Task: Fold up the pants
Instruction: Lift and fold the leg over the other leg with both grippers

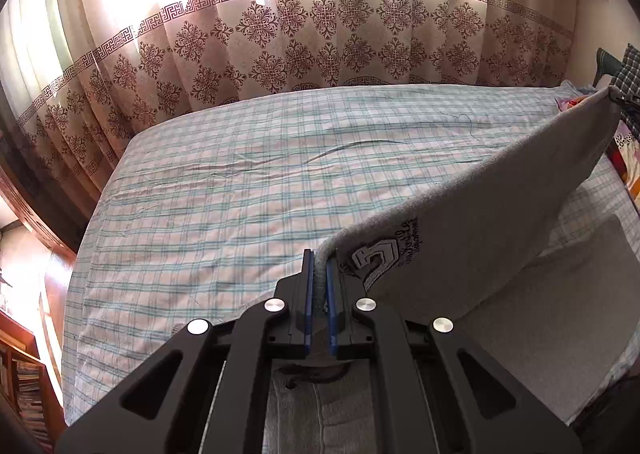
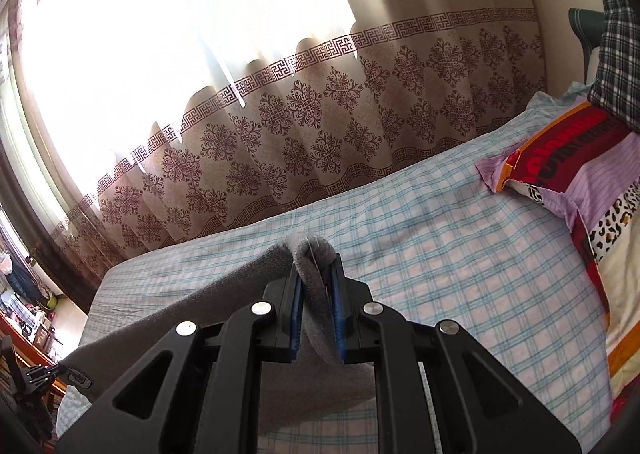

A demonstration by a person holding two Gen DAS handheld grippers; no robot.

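Above the bed, the left claw and right claw each pinch the grey pants, stretched between them.

Lower part of pants is running off frame bottom in left wrist view. Logo print is reading too small. Pillow is getting cut by right edge.

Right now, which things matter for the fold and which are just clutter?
Job:
- grey pants, lifted
- left gripper, shut on pants
- right gripper, shut on pants
- bed sheet

Clutter:
- patchwork pillow
- curtain
- bookshelf
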